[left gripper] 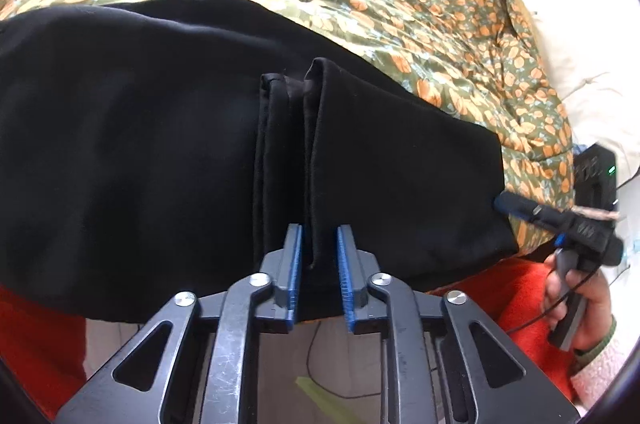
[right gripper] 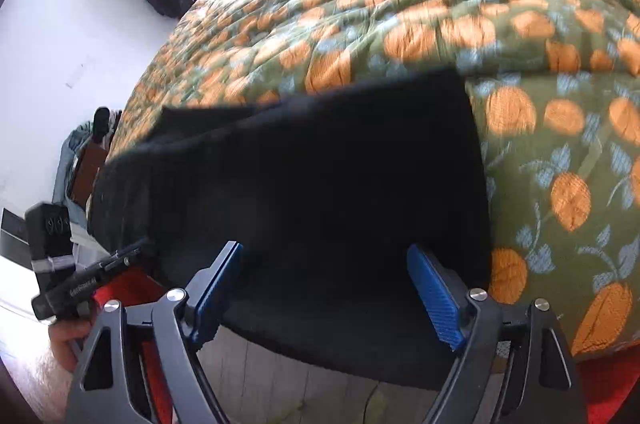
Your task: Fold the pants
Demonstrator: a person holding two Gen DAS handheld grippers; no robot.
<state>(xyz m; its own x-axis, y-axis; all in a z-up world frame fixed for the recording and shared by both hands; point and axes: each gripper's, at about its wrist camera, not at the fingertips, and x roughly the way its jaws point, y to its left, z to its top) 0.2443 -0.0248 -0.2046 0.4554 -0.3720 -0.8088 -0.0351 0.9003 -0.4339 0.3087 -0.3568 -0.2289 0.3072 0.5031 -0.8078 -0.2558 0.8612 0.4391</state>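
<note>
Two grippers worked over the black pants [left gripper: 160, 128], which lay across the near edge of a bed covered by a green quilt [left gripper: 460, 36] printed with orange fruit. We held the left gripper [left gripper: 319, 264] low over a raised fold of the pants [left gripper: 320, 144]; its blue pads [left gripper: 295, 264] stood narrowly apart on either side of that fold, and we could not tell whether they pressed on the cloth. Our right gripper [right gripper: 332, 288] hung over the pants' end [right gripper: 320, 184] at the bed's edge, its jaws spread wide with cloth beneath them and nothing pinched. From the left wrist view, our right hand [left gripper: 580, 300] gripped its handle beside the quilt.
</note>
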